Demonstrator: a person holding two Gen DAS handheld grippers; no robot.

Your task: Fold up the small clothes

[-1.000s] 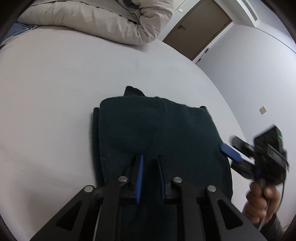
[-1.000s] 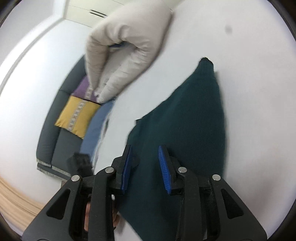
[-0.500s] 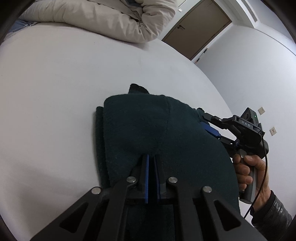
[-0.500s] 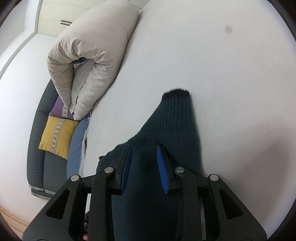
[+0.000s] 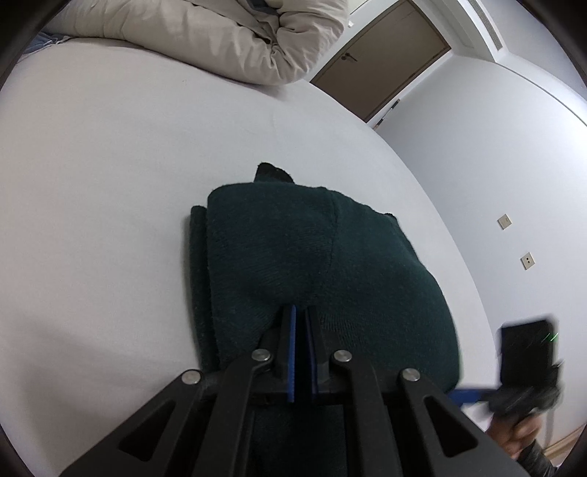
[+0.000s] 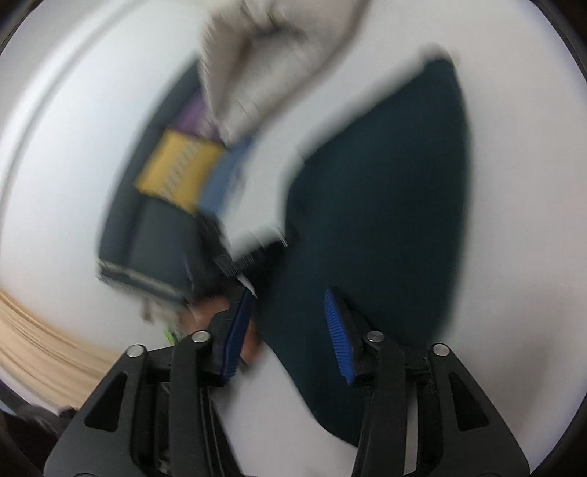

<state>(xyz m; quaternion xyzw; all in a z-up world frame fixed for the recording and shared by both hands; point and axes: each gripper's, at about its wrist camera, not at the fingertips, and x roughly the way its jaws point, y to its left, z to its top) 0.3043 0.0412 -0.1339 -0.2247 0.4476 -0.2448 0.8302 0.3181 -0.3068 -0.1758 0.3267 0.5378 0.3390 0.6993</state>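
Observation:
A dark green knitted garment (image 5: 301, 257) lies folded on the white bed (image 5: 91, 165), a narrow layer showing along its left side. My left gripper (image 5: 301, 330) is shut on the garment's near edge, and the cloth bulges up around the pads. In the left wrist view my right gripper (image 5: 473, 396) is a blur at the lower right, off the garment's right edge, with a hand below it. The right wrist view is smeared by motion. There my right gripper (image 6: 288, 297) hovers over the garment (image 6: 385, 190) with its jaws opening and nothing pressed between them.
A rolled beige duvet (image 5: 220, 33) lies along the far side of the bed. Behind it are a brown door (image 5: 378, 62) and a wall with sockets (image 5: 527, 261). A dark sofa with a yellow cushion (image 6: 179, 168) stands beyond the bed's edge.
My left gripper closed on the garment's near edge and kept its hold. My right gripper reached in at the garment's right side, then pulled back to the lower right with its jaws wider.

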